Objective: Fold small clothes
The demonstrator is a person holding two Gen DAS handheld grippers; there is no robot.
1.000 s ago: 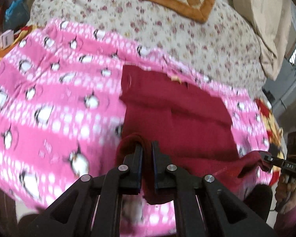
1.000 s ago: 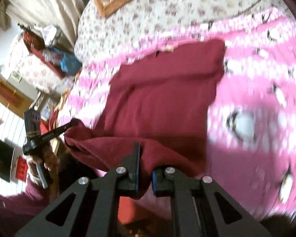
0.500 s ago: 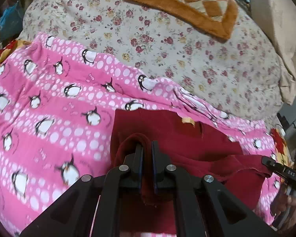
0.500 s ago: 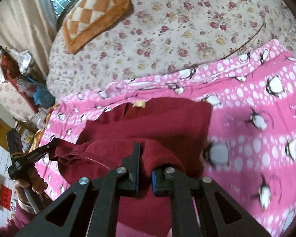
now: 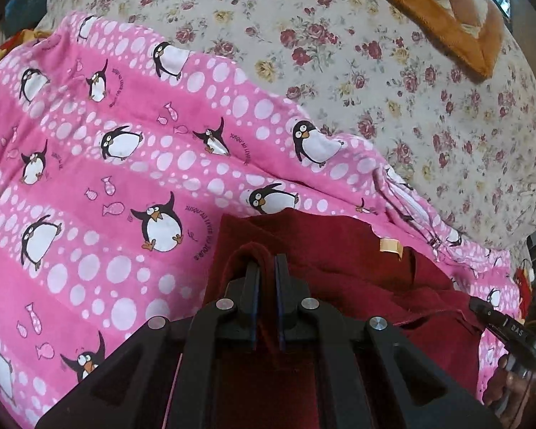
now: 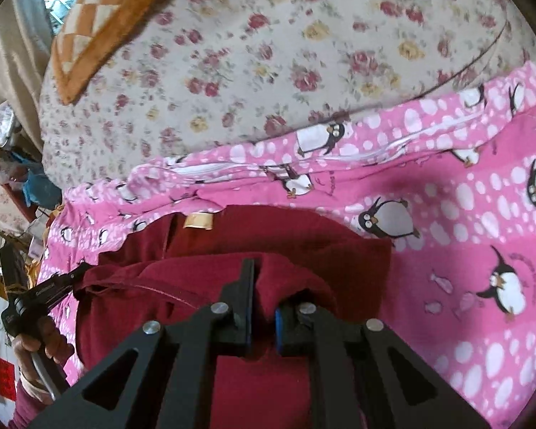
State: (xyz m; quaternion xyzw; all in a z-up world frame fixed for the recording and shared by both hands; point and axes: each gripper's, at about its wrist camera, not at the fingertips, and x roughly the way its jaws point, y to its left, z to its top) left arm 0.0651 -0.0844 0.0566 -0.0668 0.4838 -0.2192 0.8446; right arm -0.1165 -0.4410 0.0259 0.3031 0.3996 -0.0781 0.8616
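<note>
A dark red garment [image 5: 343,271] lies on a pink penguin blanket [image 5: 118,164]; it has a tan neck label [image 5: 390,245]. My left gripper [image 5: 266,271] is shut on a fold of its hem, held over the garment's far left corner. My right gripper [image 6: 262,286] is shut on the other end of the same edge of the garment [image 6: 303,243], near the label [image 6: 198,221]. The lifted edge hangs doubled over the lower layer. Each gripper shows in the other's view, the right [image 5: 496,325] and the left [image 6: 50,289].
A floral bedspread [image 5: 393,82] lies beyond the blanket, with an orange checked cushion [image 5: 446,10] at the back. Cluttered shelves [image 6: 7,164] stand to the left in the right wrist view.
Both grippers have carried the garment's edge forward over its body toward the neck label. The visible flat part of the garment has shrunk.
</note>
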